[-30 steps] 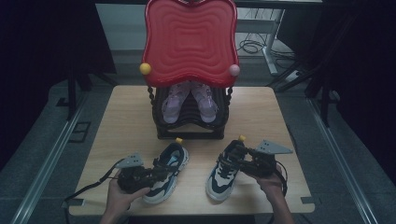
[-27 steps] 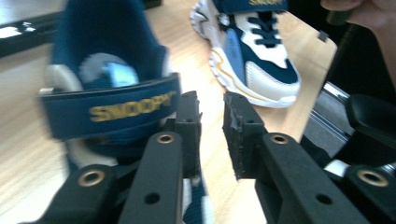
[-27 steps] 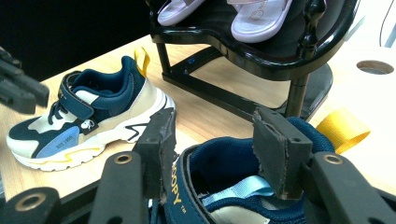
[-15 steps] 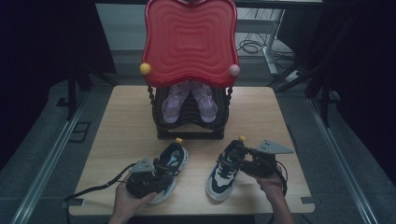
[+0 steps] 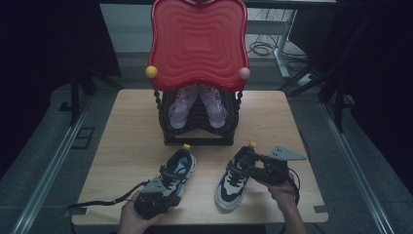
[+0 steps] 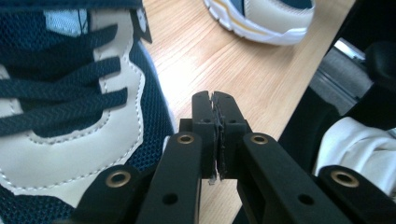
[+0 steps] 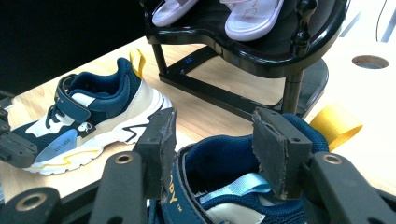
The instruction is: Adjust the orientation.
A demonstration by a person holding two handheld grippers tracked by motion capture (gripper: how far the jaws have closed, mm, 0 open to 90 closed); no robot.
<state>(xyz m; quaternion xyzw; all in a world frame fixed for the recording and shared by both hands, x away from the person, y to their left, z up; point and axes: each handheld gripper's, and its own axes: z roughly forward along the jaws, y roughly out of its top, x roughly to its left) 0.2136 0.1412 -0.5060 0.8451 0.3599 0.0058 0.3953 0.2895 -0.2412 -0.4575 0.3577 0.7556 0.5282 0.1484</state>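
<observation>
Gripping the right shoe [image 5: 234, 179] at its collar, our right gripper [image 7: 212, 144] has its jaws set wide, one pad outside the padded rim and the other against the far side near the heel, where a yellow pull tab [image 7: 335, 121] sticks out. That shoe lies on the bench [image 5: 131, 126] toward its near right edge, toe pointing at us in the high view, and the right gripper [image 5: 265, 170] comes at it from the right side. The left shoe [image 5: 176, 170] lies just left of it, apart from it, also near the front edge; in the right gripper view it shows side-on as the left shoe [image 7: 88, 114], navy and cream with a strap. Our left gripper [image 6: 215, 126] sits just beside that shoe's laced side, and its jaws have just been closing; they now meet pad to pad, and whether anything thin is pinched between them we cannot tell. In the high view the left gripper [image 5: 153, 197] is at the shoe's toe end, by the bench's near edge. Farther back stands a black rack [image 5: 199, 134] holding pink sandals [image 5: 197, 107], under a red tray [image 5: 197, 41].
</observation>
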